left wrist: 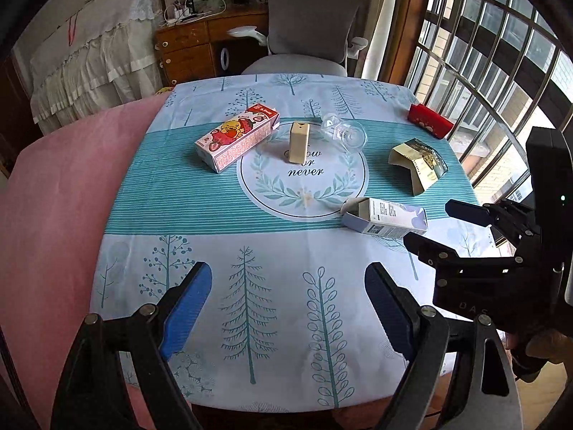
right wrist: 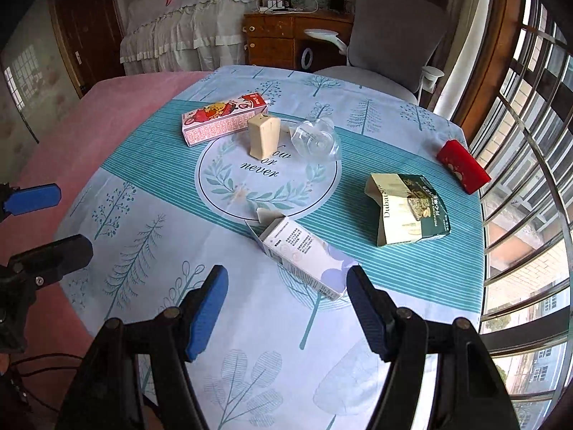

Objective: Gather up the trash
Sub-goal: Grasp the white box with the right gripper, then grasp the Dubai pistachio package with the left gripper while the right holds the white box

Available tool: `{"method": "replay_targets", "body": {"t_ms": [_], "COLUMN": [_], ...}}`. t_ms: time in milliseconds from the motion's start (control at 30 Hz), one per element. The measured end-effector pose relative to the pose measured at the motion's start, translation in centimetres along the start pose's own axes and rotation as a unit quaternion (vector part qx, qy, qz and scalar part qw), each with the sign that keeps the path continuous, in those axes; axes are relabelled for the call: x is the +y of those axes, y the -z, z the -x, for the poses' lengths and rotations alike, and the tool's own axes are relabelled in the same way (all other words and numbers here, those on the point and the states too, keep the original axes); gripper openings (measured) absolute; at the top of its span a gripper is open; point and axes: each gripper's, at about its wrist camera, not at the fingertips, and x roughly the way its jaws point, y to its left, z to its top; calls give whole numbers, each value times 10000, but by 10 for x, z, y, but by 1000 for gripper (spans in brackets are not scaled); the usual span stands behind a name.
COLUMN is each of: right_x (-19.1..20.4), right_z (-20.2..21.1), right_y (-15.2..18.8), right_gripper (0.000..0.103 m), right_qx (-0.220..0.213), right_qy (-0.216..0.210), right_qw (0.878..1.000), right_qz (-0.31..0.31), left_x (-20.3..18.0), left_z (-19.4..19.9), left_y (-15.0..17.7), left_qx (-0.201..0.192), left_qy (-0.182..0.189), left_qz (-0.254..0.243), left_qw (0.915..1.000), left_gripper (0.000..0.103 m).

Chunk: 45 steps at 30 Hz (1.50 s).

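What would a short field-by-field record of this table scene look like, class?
surface: table with tree-print cloth
cartons lying flat: pink juice carton, white box, green box
standing: beige carton
clear item: plastic cup, on its side
edge item: red packet
left hand-held gripper: open, empty
right hand-held gripper: open, empty

Tablecloth (left wrist: 272, 251): pale blue, teal tree prints, teal-and-white striped band, white centre circle with leaf wreath and dark lettering. Bedcover (left wrist: 68, 193) beside it: pink. Long carton (left wrist: 236, 136): pink/red with yellow duck and strawberries. Small upright carton (left wrist: 299, 142): cream. Plastic cup (left wrist: 345, 130): clear. Open box (right wrist: 304, 254): white with lavender blotches. Bent snack box (right wrist: 408, 208): cream and dark green. Packet (right wrist: 463, 170): red. Gripper pads (right wrist: 206, 313): blue on black fingers.
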Motion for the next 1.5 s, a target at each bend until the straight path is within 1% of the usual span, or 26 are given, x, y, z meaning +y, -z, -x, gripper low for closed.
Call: {"method": "replay_targets", "body": {"t_ms": [100, 167, 300, 333, 367, 400, 433, 467, 533, 667, 733, 900, 1067, 1200, 1267, 1367, 1500], "right_x": [-4, -3, -3, -4, -5, -8, -11, -14, -22, -44, -60, -104, -146, -173, -187, -207, -228], "right_z": [-30, -48, -75, -80, -85, -88, -89, -88, -81, -57, -47, -29, -16, -16, -22, -31, -47], "right_y": [-10, -12, -13, -13, -12, -12, -11, -11, -9, -1, 3, 18, 31, 37, 37, 36, 30], "right_gripper": [69, 69, 69, 65, 55, 49, 38, 38, 38, 37, 37, 37, 37, 37, 37, 37, 37], "right_qx": [229, 378, 591, 628, 692, 751, 782, 811, 739, 501, 372, 199, 17, -42, -19, -30, 9], "right_qy": [-140, -130, -197, -238, -323, -448, -631, -812, -1047, -1279, -1291, -1082, -823, -507, -350, -270, -119], "right_qw": [9978, 9942, 9871, 9861, 9854, 9848, 9844, 9843, 9855, 9890, 9906, 9929, 9911, 9884, 9860, 9808, 9770], "right_qz": [613, 995, 1474, 1518, 1521, 1503, 1441, 1340, 1116, 547, 238, -457, -1049, -1434, -1632, -1931, -2129], "left_x": [-7, -9, -12, -13, -14, -14, -15, -16, -19, -33, -44, -77, -111, -133, -142, -151, -161], "left_z": [-18, -28, -42, -45, -48, -51, -53, -56, -60, -68, -73, -86, -108, -136, -152, -177, -201], "left_y": [-9, -10, -10, -11, -11, -12, -13, -15, -18, -32, -41, -68, -92, -104, -108, -112, -115], "left_qx": [152, 282, 433, 465, 503, 536, 565, 587, 611, 615, 615, 585, 696, 931, 1092, 1359, 1538], "left_qy": [-161, -212, -394, -437, -472, -491, -495, -486, -459, -299, -190, 220, 758, 1043, 1151, 1325, 1379], "left_qz": [259, 419, 536, 544, 558, 585, 620, 651, 678, 527, 400, 187, 149, 179, 279, 458, 578], "left_qw": [9994, 9985, 9968, 9965, 9961, 9956, 9952, 9950, 9948, 9963, 9971, 9979, 9946, 9900, 9869, 9807, 9767], "left_gripper": [86, 86, 86, 86, 86, 86, 86, 86, 86, 86, 86, 86, 86, 86, 86, 84, 81]}}
